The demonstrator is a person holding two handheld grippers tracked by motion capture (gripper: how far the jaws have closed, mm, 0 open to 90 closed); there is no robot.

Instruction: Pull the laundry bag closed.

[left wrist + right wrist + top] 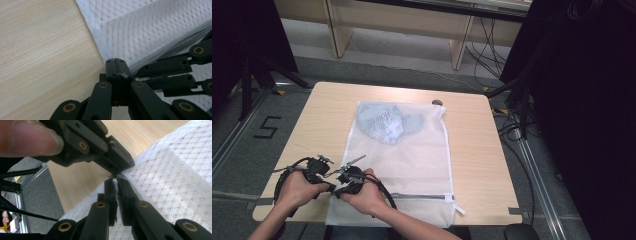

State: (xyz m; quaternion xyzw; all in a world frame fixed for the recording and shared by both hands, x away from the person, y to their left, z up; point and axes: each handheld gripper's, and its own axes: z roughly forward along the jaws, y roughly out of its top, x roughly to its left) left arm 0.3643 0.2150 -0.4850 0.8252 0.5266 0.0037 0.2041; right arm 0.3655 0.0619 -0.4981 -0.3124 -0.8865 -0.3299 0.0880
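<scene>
I see a white mesh bag [404, 165] flat on the table [302, 135], a grey-blue garment [387, 122] inside its far end. Both grippers meet at the bag's near-left edge. Left gripper [116, 61]: jaws pressed together at the edge. Right gripper [115, 181]: jaws narrow, pinching the mesh

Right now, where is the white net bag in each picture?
High view: the white mesh bag lies flat mid-table, its zipper end nearest the person.
Left gripper view: it spreads across the upper right, its edge meeting the left hand-held gripper.
Right gripper view: it covers the right side, in front of the right hand-held gripper.
Shared landmark: the bag's edge running along the light wooden table.
</scene>
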